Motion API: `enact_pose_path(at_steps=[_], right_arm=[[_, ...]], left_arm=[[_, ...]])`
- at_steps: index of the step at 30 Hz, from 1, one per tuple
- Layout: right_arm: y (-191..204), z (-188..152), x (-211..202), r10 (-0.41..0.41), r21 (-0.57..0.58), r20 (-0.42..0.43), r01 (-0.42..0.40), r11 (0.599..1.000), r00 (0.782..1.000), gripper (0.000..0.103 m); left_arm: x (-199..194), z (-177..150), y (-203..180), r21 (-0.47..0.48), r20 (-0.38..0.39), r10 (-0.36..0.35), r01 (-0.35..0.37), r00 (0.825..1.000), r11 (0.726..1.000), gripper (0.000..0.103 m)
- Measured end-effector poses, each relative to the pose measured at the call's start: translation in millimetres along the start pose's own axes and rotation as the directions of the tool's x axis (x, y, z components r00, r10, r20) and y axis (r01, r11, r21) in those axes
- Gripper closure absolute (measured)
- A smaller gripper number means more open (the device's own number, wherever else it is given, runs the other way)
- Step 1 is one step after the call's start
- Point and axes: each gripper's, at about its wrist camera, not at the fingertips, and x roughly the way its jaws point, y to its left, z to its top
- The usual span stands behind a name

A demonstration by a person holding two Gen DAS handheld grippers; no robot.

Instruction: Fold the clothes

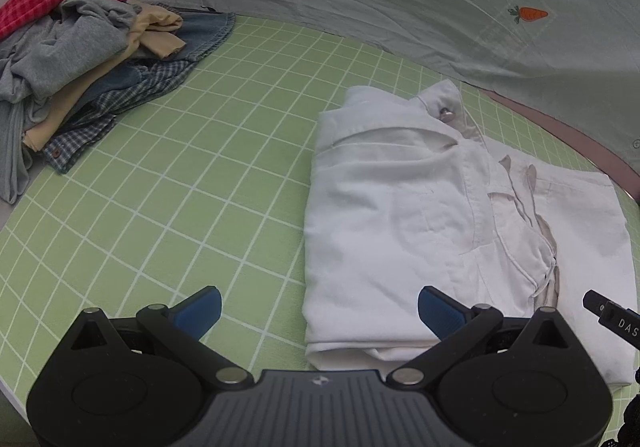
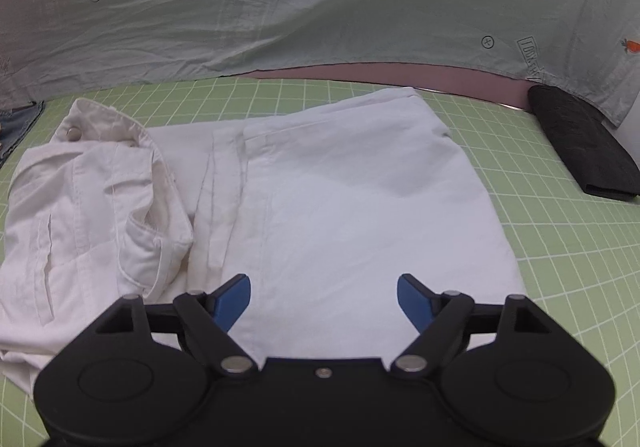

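White trousers point(image 1: 420, 215) lie folded flat on the green grid mat point(image 1: 192, 183); this garment is the landmark for everything below.

Edges and room: left of the trousers a wide stretch of bare mat runs out to a heap of unfolded clothes point(image 1: 80, 75) at the mat's far-left edge, well apart. Behind the trousers, a pale green cloth with carrot prints point(image 2: 320, 7) hangs as a backdrop, its hem near their far edge. To the right, a folded black item point(image 2: 580, 151) sits near the mat's far-right corner, apart from the trousers, with a strip of mat between.

Tools: left gripper point(image 1: 318, 311) has its blue pads spread wide, nothing between them; it sits over the trousers' near-left corner, one pad above mat, the other above cloth. Contact cannot be told. Right gripper point(image 2: 324, 301) also spread wide and holding nothing, over the trousers' near edge, right half.

No containers in view.
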Motion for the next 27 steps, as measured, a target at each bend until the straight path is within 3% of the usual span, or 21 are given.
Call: enact_pose_path(at_steps=[8,13,21,24,27], right_arm=[[-11,1,1,0.034,0.076,0.014,-0.035,0.997,0.999,0.020],[-17,2,11,0.025,0.083,-0.011,-0.024,0.996,1.000,0.019],[-28,0,32,-0.027,0.119,-0.096,0.039,0.992,0.995,0.019],[-29,1,35,-0.034,0.123,-0.109,0.048,0.991,0.993,0.019],[-31,2,35,-0.045,0.129,-0.122,0.061,0.990,0.992,0.017]], left_arm=[[36,7,-9,0.076,-0.074,0.036,-0.031,0.997,0.997,0.000],[62,17,10,0.017,-0.107,0.023,-0.021,0.994,1.000,0.000],[89,38,22,-0.146,-0.110,-0.112,0.095,0.988,0.985,0.001],[95,45,24,-0.172,-0.096,-0.146,0.128,0.985,0.977,0.006],[97,52,22,-0.166,-0.101,-0.192,0.173,0.976,0.971,0.025]])
